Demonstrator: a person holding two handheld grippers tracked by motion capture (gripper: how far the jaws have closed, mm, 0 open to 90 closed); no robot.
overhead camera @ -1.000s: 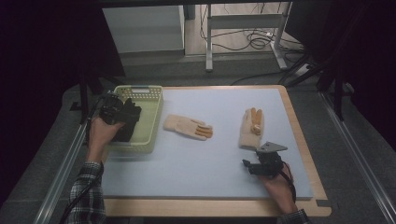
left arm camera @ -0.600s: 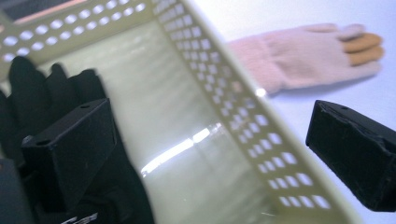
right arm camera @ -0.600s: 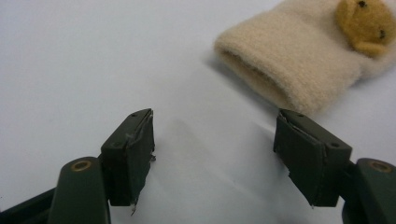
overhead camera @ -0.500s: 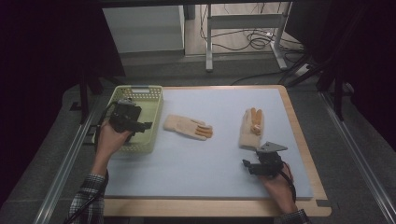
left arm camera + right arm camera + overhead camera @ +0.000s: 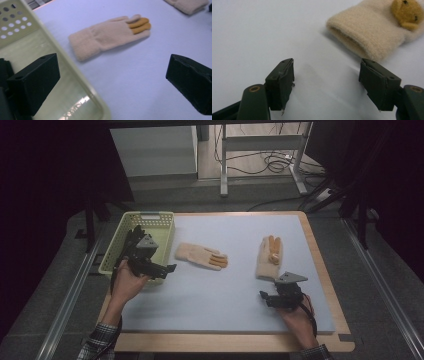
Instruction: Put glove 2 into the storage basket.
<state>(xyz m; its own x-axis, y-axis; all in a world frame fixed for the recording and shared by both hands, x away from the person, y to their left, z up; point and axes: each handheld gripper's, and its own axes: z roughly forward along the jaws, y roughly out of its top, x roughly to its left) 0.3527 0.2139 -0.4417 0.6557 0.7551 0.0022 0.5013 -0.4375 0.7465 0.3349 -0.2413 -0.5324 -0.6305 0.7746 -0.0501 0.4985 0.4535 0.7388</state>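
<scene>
Now | left hand-held gripper (image 5: 167, 268) open | glove (image 5: 201, 255) just beside, apart

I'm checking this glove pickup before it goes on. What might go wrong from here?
The left gripper hangs open over the basket rim; heading for the left glove it may clip the rim and shove the light basket. That glove lies flat on the mat, so the jaws might pinch only a fold, or nothing. The right gripper is open short of the right glove cuff and could push it away.
</scene>
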